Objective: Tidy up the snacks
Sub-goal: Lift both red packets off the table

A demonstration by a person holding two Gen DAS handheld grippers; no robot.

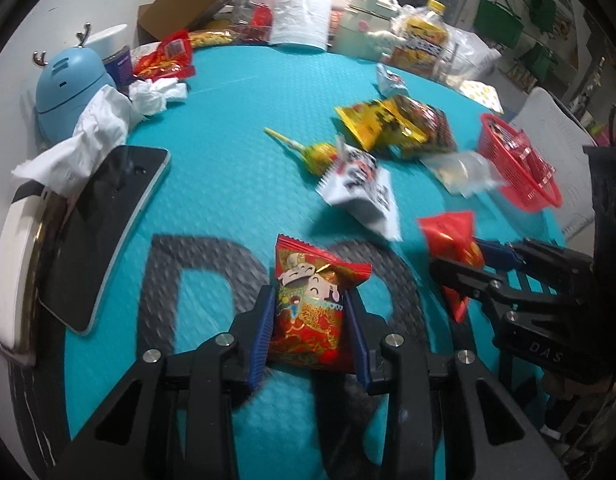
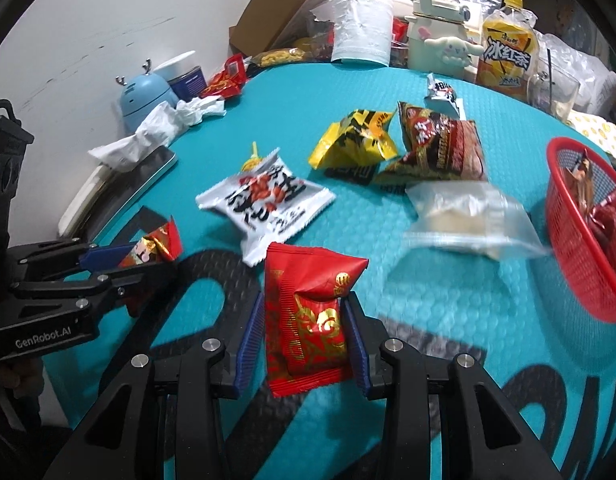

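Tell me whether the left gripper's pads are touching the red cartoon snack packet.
Touching. The left wrist view shows both blue pads pressed against the sides of the red cartoon snack packet.

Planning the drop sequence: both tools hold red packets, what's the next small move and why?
Probably carry the right tool toward the red basket first. Its red packet is already clamped between the pads, and the basket lies on that side with snacks in it. The left tool also grips a red packet, farther away.
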